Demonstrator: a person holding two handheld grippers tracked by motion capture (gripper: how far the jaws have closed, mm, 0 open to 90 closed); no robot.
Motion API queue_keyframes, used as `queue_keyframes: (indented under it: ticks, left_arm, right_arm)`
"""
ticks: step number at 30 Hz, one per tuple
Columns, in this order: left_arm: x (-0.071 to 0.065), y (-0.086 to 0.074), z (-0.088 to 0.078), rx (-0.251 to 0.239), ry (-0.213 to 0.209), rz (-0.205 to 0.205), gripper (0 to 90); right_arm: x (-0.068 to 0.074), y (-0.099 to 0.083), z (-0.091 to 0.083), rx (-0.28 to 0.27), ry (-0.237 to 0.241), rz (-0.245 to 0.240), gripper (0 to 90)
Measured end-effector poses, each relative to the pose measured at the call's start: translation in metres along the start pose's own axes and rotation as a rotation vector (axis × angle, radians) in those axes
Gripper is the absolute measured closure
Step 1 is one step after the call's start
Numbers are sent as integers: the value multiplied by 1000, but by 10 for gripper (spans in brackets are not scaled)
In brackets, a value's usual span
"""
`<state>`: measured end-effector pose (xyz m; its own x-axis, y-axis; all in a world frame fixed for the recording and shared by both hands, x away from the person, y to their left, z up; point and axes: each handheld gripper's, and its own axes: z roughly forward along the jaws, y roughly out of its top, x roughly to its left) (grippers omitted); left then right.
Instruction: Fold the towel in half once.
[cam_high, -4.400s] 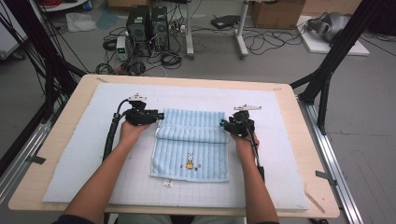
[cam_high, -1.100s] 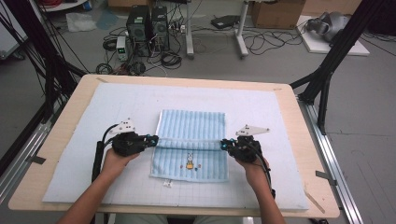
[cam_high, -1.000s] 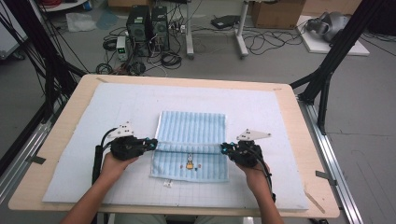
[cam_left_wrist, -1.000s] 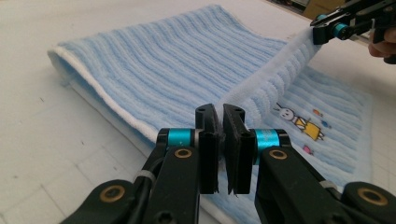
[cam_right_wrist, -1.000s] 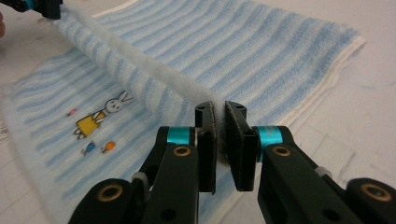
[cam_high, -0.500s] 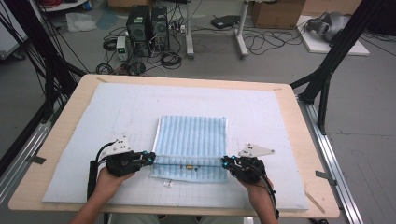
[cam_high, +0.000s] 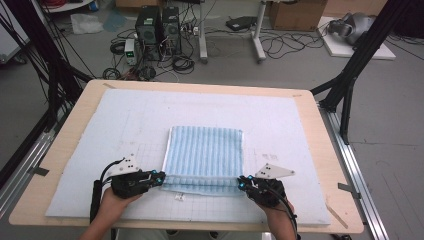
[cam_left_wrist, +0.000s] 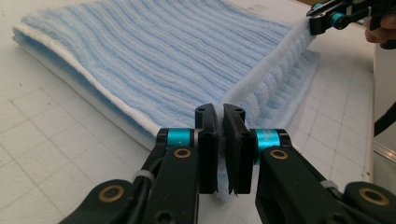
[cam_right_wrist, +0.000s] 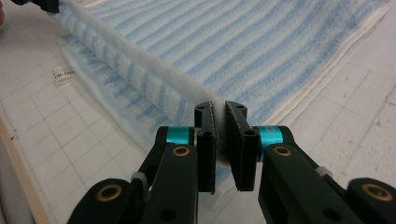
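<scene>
From the high view, a blue striped towel (cam_high: 204, 152) lies in the middle of a pale gridded mat (cam_high: 100, 130) on the desk (cam_high: 70, 145), folded over on itself, with its doubled near edge stretched between the left tongs (cam_high: 159, 178) and the right tongs (cam_high: 241, 182), one at each near corner. The folded top layer does not quite cover the bottom layer, which peeks out along the near side, so the main risk is a crooked fold: if one hand travels farther than the other, the edges will not line up when the corners are laid down. In the left gripper view, the left tongs (cam_left_wrist: 219, 114) are clamped on the white hem of the towel (cam_left_wrist: 154, 60), with only a thin bite of cloth between the jaws, and the hem runs taut to the right tongs (cam_left_wrist: 327, 18) at the far corner. That shallow bite could slip out if the towel is pulled tighter. In the right gripper view, the right tongs (cam_right_wrist: 219, 112) are likewise clamped on the thick hem of the towel (cam_right_wrist: 280, 42), and a small white label (cam_right_wrist: 63, 73) lies on the mat just beside the lower layer. Letting go too high could let the top layer spring back or wrinkle.
</scene>
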<state>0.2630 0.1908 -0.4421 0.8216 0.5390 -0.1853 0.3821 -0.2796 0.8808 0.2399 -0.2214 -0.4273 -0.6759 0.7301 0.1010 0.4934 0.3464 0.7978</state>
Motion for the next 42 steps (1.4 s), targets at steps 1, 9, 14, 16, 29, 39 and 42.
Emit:
queue_keyframes:
  ticks: [1,9,14,16,29,39,42]
  left_arm:
    - [-1,-1,0,5,-7,-4,838]
    - [5,1,-10,-55,41,-84,572]
    - [7,4,-10,-74,48,-93,566]
    - [6,3,-5,-54,50,-90,566]
    - [10,6,4,-35,85,-88,569]
    - [27,18,10,-65,107,-108,502]
    - [35,21,14,-78,117,-119,451]
  right_arm:
    - [1,-1,0,3,0,-2,824]
    - [-1,-4,-6,-11,6,43,644]
    - [-4,1,-11,-86,32,84,626]
    - [-3,-1,-5,-58,28,70,628]
    - [3,-6,15,98,-35,-26,650]
    - [-14,1,6,-9,-40,35,590]
    - [-20,4,9,-14,-47,39,580]
